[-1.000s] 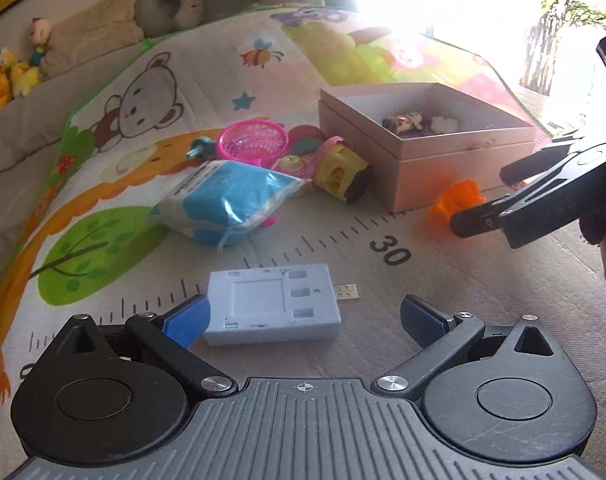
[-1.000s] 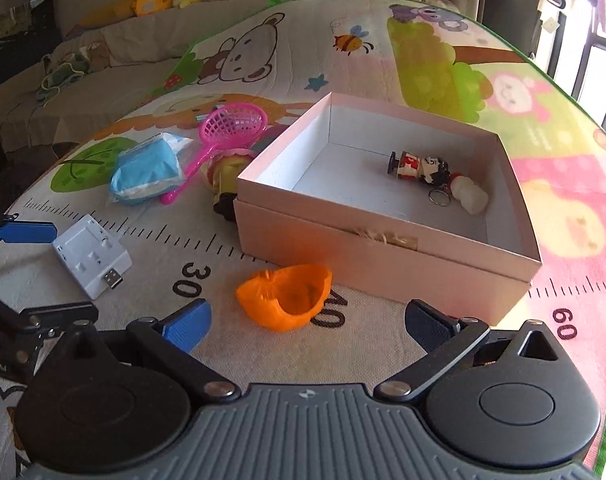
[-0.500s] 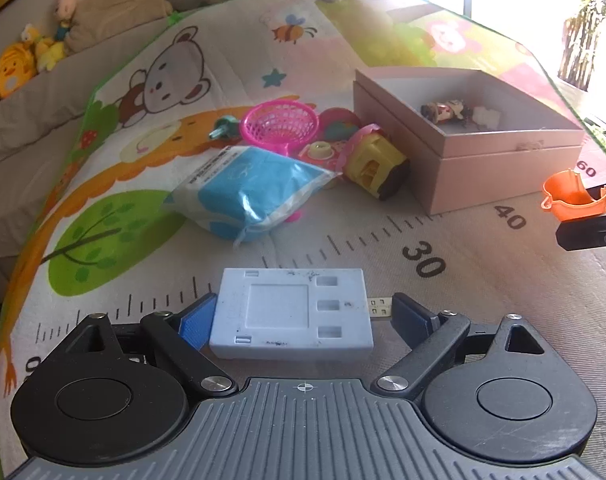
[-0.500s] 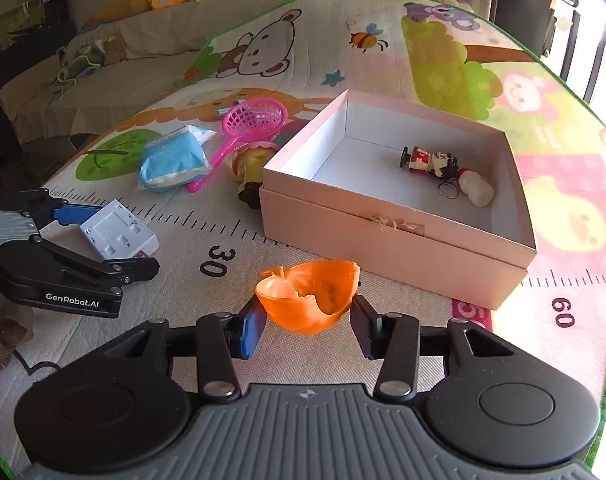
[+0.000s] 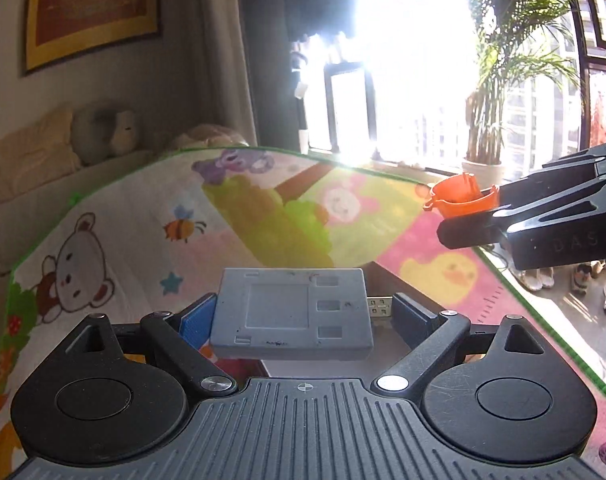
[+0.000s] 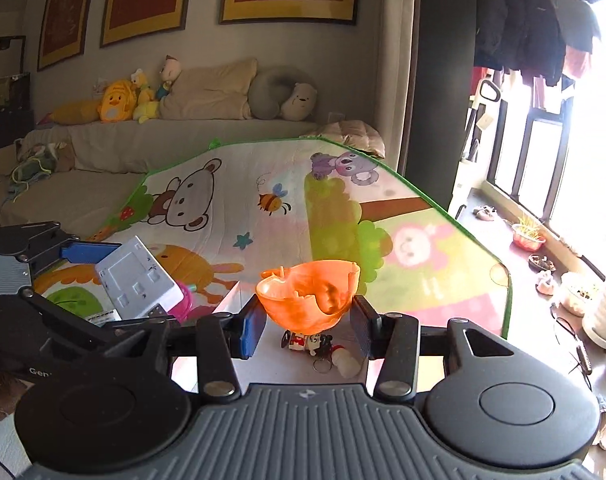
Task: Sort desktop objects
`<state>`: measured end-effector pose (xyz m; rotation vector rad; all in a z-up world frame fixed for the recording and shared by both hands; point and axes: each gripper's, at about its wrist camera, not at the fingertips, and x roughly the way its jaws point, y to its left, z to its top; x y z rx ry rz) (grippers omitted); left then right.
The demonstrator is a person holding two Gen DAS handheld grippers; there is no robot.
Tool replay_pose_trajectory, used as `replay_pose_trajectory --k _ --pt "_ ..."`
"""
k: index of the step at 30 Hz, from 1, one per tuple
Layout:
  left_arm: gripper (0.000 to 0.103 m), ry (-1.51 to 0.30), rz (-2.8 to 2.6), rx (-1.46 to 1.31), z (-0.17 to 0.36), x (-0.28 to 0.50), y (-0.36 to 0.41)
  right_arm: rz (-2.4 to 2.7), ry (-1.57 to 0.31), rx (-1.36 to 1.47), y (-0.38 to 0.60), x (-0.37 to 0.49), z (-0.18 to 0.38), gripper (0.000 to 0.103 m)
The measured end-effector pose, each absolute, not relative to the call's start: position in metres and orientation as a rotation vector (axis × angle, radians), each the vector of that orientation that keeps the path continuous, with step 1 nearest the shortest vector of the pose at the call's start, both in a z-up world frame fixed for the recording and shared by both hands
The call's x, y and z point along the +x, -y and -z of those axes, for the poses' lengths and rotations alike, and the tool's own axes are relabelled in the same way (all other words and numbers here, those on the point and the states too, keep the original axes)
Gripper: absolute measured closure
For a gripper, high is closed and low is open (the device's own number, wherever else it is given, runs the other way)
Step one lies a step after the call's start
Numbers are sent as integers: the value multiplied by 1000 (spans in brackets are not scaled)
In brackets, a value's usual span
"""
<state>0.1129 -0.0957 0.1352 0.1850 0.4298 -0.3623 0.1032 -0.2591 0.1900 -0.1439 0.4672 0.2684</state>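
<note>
Box (image 6: 223, 300) is lying under my right gripper (image 6: 308, 322), mostly hidden by it; inside I am seeing a small figure keychain (image 6: 309, 342) with a metal ring and a white piece beside it. My right gripper is squeezing an orange cup (image 6: 309, 300) between its fingers, holding it upright in the air above the box. My left gripper (image 5: 299, 316) is clamping a white adapter (image 5: 291, 314) by its ends, flat face up, lifted clear of the play mat (image 5: 263, 208); a metal plug (image 5: 379, 306) is poking out at its right end. Both grippers are hanging level, side by side, the left one showing at the left edge of the right wrist view. On its body I am reading only "Gen"; the rest is cut off. Faint letters on the right gripper's side are too dim for me to read.
</note>
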Motion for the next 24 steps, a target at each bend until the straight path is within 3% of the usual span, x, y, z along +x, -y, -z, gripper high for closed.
replay_pose_trajectory --k 2,3,5,16,20,24 --pt "7 -476 381 163 -127 129 98 -286 -512 -135 260 125 -181 53" --pt "7 -494 381 154 -123 132 97 -284 -538 -121 261 132 -177 43" --pt "3 -512 376 147 -113 130 89 -266 -552 -89 265 137 -168 34" --pt "1 -652 134 151 -55 67 -6 -186 -552 -60 279 133 -157 27" --pt "1 -715 39 52 -37 52 -37 -261 -604 -56 245 141 -153 20" --pt "1 -726 6 -7 -31 40 -57 -394 -644 -157 179 144 -137 19"
